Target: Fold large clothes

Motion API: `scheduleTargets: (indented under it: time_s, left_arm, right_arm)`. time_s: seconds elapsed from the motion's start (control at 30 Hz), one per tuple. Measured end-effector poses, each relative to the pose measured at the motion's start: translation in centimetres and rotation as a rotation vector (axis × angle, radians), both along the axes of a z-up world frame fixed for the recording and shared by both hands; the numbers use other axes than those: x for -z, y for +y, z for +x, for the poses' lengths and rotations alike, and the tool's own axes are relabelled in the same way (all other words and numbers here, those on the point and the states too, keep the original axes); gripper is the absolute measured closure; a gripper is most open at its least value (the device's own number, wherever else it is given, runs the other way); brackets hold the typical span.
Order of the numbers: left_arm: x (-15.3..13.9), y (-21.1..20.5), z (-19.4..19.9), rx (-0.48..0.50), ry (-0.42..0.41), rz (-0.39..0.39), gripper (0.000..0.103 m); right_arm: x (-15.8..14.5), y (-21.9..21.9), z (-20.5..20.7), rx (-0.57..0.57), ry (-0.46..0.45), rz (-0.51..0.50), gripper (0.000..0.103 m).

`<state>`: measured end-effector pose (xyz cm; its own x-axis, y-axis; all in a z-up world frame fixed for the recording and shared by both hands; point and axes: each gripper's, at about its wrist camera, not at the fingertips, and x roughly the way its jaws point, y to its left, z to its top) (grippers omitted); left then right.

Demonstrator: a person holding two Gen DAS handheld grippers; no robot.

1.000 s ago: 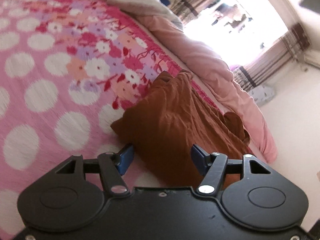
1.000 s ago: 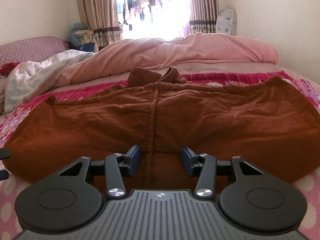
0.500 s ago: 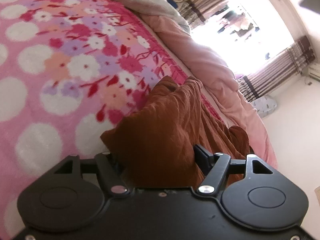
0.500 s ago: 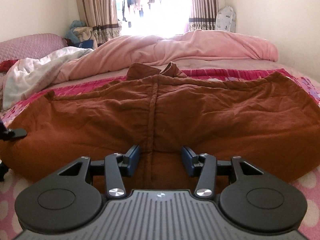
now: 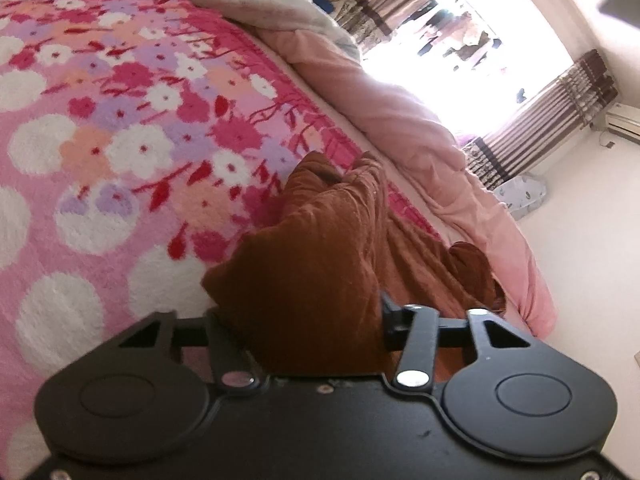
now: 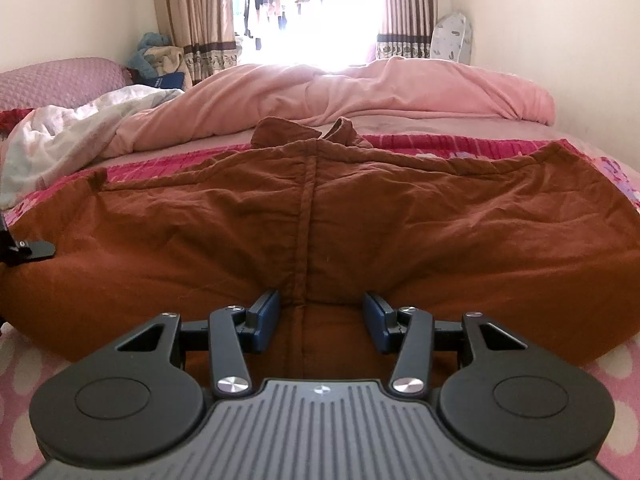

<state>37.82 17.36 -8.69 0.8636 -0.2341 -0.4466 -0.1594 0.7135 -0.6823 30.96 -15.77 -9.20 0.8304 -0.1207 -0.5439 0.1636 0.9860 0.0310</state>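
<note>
A large brown garment lies spread across the pink flowered blanket, its centre seam running away from me. My right gripper is open, its blue fingers either side of the seam at the near hem. My left gripper is open around the garment's left corner; the cloth fills the gap and hides the left finger. The left gripper's finger also shows at the left edge of the right wrist view.
A pink duvet is bunched along the far side of the bed. A white quilt and a purple pillow lie at the far left. Curtains and a bright window stand behind. A wall runs on the right.
My left gripper has pushed forward onto the garment's left corner, so cloth now sits between its fingers. The right gripper has barely moved.
</note>
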Motion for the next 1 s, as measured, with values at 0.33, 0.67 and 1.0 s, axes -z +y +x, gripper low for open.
scheduleTargets:
  time_s: [0.33,0.67,1.0]
  left_arm:
    - [-4.0,-2.0,-0.6,0.042,-0.087,0.013,0.072]
    - [-10.0,-10.6,-0.2,0.242,-0.232,-0.034,0.078]
    - [-12.2,-29.4,0.3,0.63,-0.288,-0.086,0.079]
  right_arm:
    - [-2.6,-4.9,-4.2,0.135,-0.106,0.08,0.039]
    - [-2.3,-13.4,-9.6,0.345,-0.128,0.143,0.039]
    - [-3.0,-17.9,-13.6,0.423,-0.172,0.179,0.039]
